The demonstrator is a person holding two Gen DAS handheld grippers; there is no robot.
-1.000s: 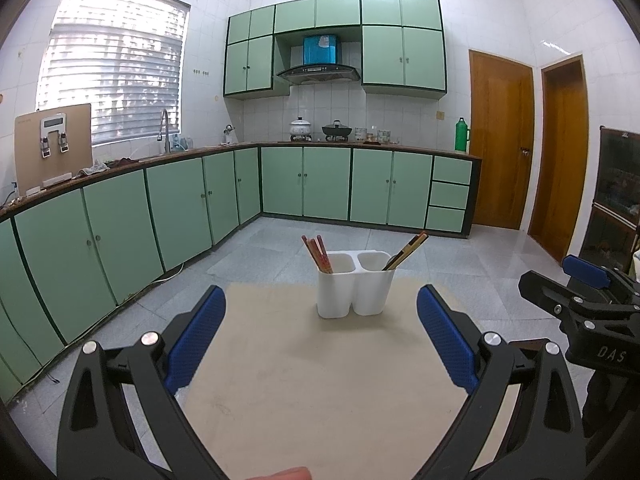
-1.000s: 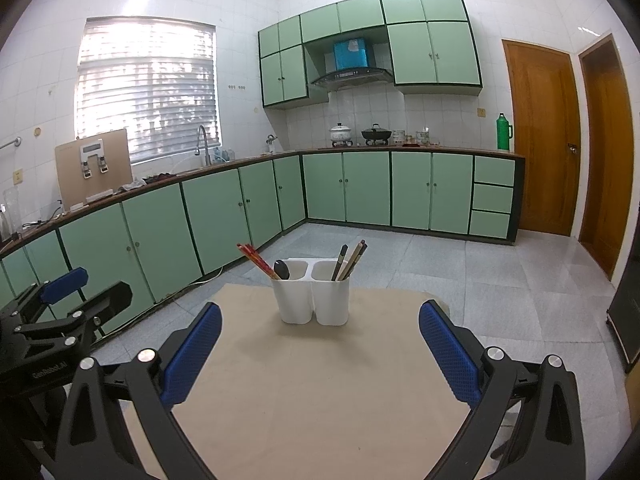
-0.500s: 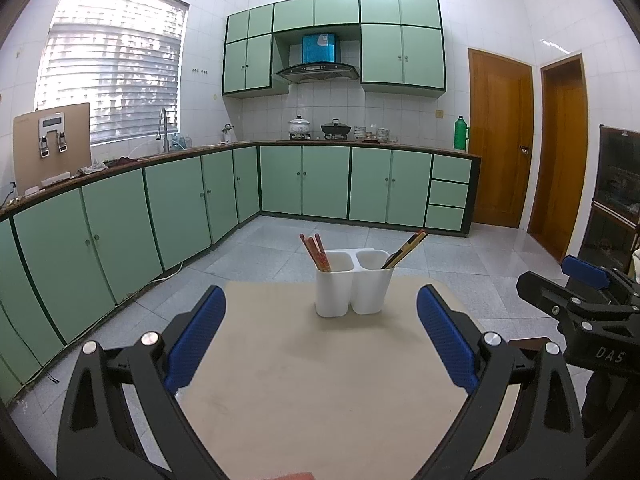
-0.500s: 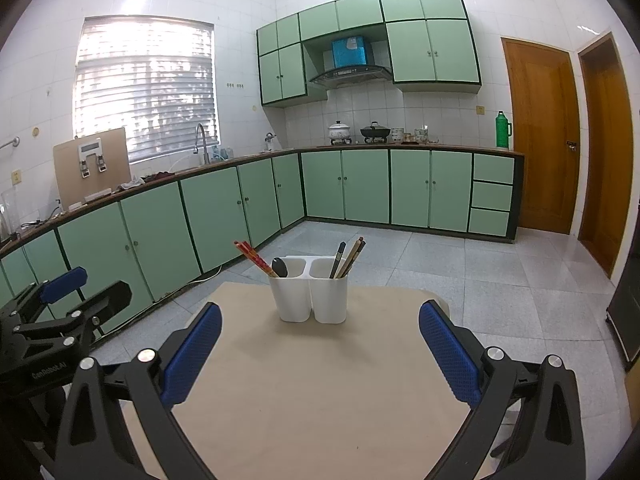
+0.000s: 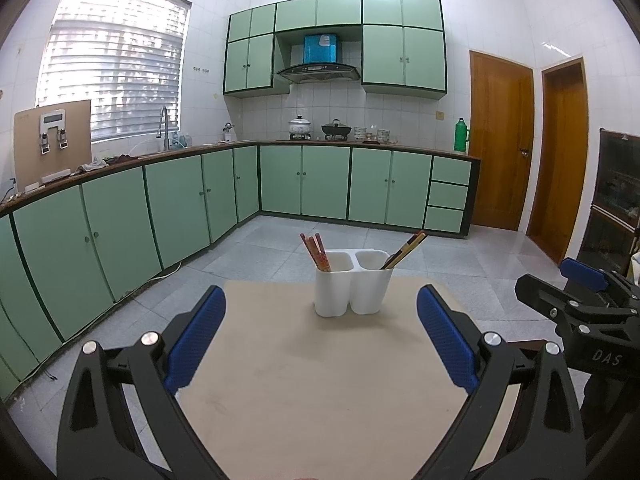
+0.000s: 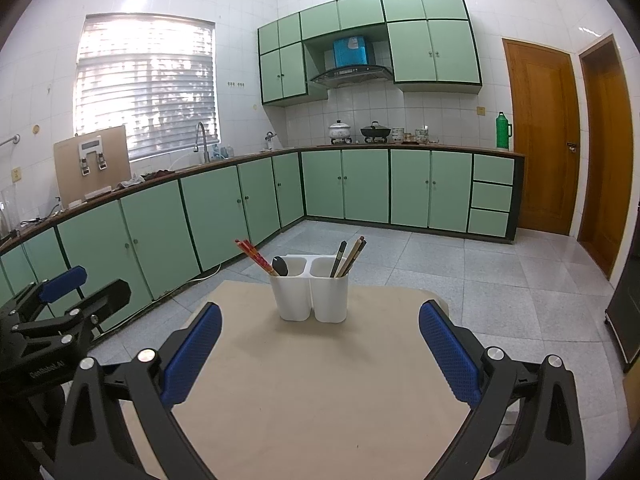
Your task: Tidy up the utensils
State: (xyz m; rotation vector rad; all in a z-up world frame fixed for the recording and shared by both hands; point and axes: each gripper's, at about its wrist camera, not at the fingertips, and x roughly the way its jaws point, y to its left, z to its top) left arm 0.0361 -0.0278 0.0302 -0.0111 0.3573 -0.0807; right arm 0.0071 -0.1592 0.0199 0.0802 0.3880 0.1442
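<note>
A white two-cup utensil holder (image 5: 352,286) (image 6: 310,292) stands near the far edge of a beige table (image 5: 320,380) (image 6: 320,380). Red chopsticks (image 5: 316,251) (image 6: 256,257) lean out of its left cup, beside a dark spoon (image 6: 281,266). Brown and dark chopsticks (image 5: 406,249) (image 6: 350,257) lean out of the right cup. My left gripper (image 5: 320,340) is open and holds nothing, well short of the holder. My right gripper (image 6: 320,344) is open too, also short of the holder. Each gripper shows at the edge of the other's view: the right one (image 5: 580,304), the left one (image 6: 60,308).
Green base cabinets (image 5: 160,208) run along the left and back walls, with a tiled floor (image 5: 440,256) between them and the table. Two wooden doors (image 5: 500,140) stand at the right. A dark cabinet (image 5: 616,200) is at the far right.
Both views have shifted very slightly; the holder sits a touch higher in frame. Both grippers remain open and empty.
</note>
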